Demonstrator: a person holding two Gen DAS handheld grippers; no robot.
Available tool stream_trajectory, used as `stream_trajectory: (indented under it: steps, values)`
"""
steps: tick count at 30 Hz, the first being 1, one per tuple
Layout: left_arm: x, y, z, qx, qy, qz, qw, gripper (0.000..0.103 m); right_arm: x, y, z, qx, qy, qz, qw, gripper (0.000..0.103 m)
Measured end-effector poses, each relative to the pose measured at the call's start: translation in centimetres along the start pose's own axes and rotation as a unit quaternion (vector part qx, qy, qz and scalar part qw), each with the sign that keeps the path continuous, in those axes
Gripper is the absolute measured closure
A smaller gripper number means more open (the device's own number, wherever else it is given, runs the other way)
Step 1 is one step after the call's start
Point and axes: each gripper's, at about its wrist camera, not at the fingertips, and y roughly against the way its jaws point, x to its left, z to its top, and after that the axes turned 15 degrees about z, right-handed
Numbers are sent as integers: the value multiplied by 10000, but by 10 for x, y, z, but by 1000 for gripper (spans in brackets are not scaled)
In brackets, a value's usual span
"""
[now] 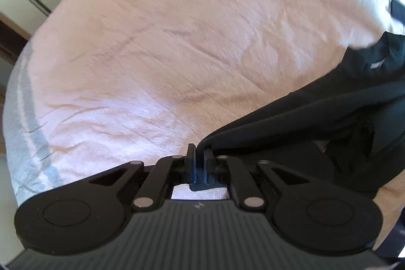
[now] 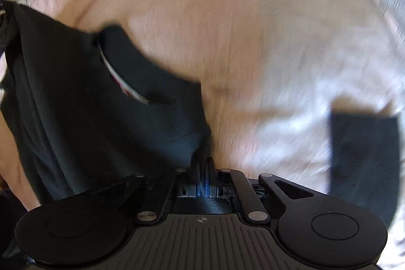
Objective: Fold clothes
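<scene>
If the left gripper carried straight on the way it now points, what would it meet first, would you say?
Most likely the pink bedsheet. The left gripper, shut on an edge of the black garment, points steeply down at it. The garment trails off to the right of that line, though depth is hard to judge here.

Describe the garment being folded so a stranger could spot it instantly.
Start at the pink bedspread covering the whole surface. On it, the black garment is pinched at an edge by the left gripper and the right gripper. It alone is dark and shows a small white label inside.
</scene>
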Motion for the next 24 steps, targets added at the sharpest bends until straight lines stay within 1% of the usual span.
stream_trajectory:
  steps: [2, 4, 6, 8, 10, 12, 14, 15, 16, 17, 18, 19, 20, 23, 24]
  values:
    - [17, 19, -4, -63, 278, 208, 9994, 97, 14, 27, 21, -248, 198, -77, 9995, 101]
    - [44, 36, -9, -78, 643, 455, 9969, 97, 30, 55, 53, -523, 583, -127, 9968, 101]
    - [76, 43, -14, -99, 1047, 651, 9923, 98, 45, 76, 97, -825, 963, -205, 9917, 101]
    - [105, 42, -16, -165, 1370, 842, 9868, 98, 60, 88, 150, -1112, 1389, -315, 9835, 101]
    - [131, 31, -12, -258, 1588, 1036, 9815, 97, 70, 84, 201, -1283, 1747, -381, 9755, 101]
    - [152, 4, -7, -173, 1874, 1071, 9763, 93, 83, 66, 257, -1481, 2183, -467, 9634, 101]
    - [165, -29, -5, 113, 2132, 1012, 9717, 77, 90, 38, 296, -1717, 2365, -464, 9552, 100]
    - [169, -45, -6, 249, 2232, 980, 9695, 74, 94, 21, 311, -1731, 2378, -649, 9536, 89]
    - [169, -55, -9, 295, 2249, 941, 9694, 74, 99, 5, 326, -1729, 2384, -863, 9518, 60]
    - [164, -60, -13, 265, 2193, 906, 9711, 74, 107, -8, 328, -1758, 2294, -843, 9536, 49]
    - [159, -63, -18, 230, 2142, 854, 9728, 72, 116, -20, 329, -1792, 2189, -787, 9559, 45]
    - [153, -64, -24, 230, 2127, 770, 9738, 69, 124, -33, 330, -1825, 2084, -731, 9581, 45]
    - [145, -65, -32, 243, 2124, 675, 9745, 66, 132, -45, 319, -1684, 1978, -614, 9637, 45]
    - [113, -67, -58, 342, 2182, 115, 9752, 65, 155, -81, 280, -1176, 1652, -233, 9790, 44]
    - [99, -67, -68, 383, 2135, -77, 9762, 65, 162, -92, 262, -1024, 1434, -53, 9843, 45]
